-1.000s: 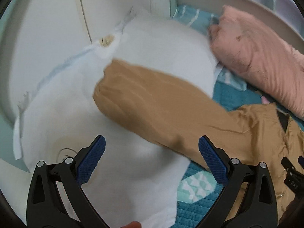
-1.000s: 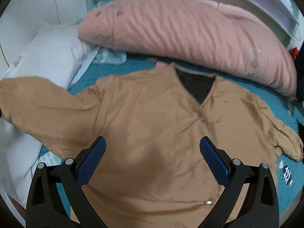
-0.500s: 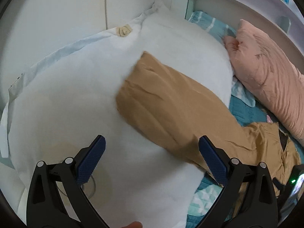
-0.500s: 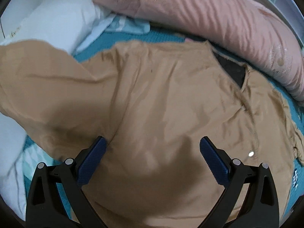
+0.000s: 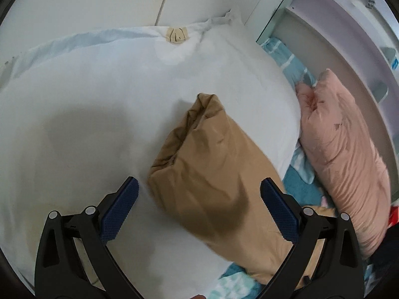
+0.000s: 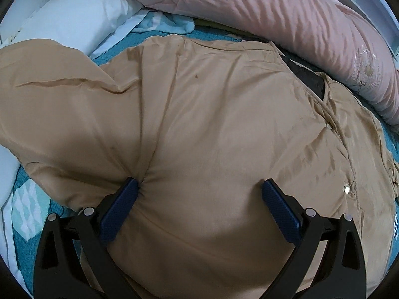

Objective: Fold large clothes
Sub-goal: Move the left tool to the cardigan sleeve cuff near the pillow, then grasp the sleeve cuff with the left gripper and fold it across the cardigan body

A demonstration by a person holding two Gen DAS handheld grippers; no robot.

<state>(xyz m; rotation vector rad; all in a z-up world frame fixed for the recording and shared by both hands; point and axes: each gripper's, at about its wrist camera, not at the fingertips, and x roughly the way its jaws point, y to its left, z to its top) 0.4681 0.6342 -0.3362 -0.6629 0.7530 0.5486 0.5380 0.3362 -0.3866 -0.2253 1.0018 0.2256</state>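
A tan padded jacket [image 6: 212, 114] lies front up on the teal bedspread [image 6: 25, 199], with a dark lining at its neck and snap buttons down the front. My right gripper [image 6: 199, 189] is open and low over the jacket's body, its left fingertip pressing into the fabric by the armpit seam. One tan sleeve [image 5: 209, 172] stretches across a white pillow [image 5: 87, 114] in the left wrist view. My left gripper [image 5: 199, 191] is open over the pillow, with the sleeve lying between its fingers and the cuff just beyond the tips.
A pink quilted duvet [image 6: 286, 20] is bunched along the far side of the bed, also visible as the pink duvet [image 5: 349, 154]. White wall panels [image 5: 99, 0] stand behind the pillow. A pale shelf unit [image 5: 361, 37] runs along the right.
My left gripper has moved in over the pillow, so the sleeve now lies between its fingers. My right gripper has dropped closer to the jacket's body and touches the fabric.
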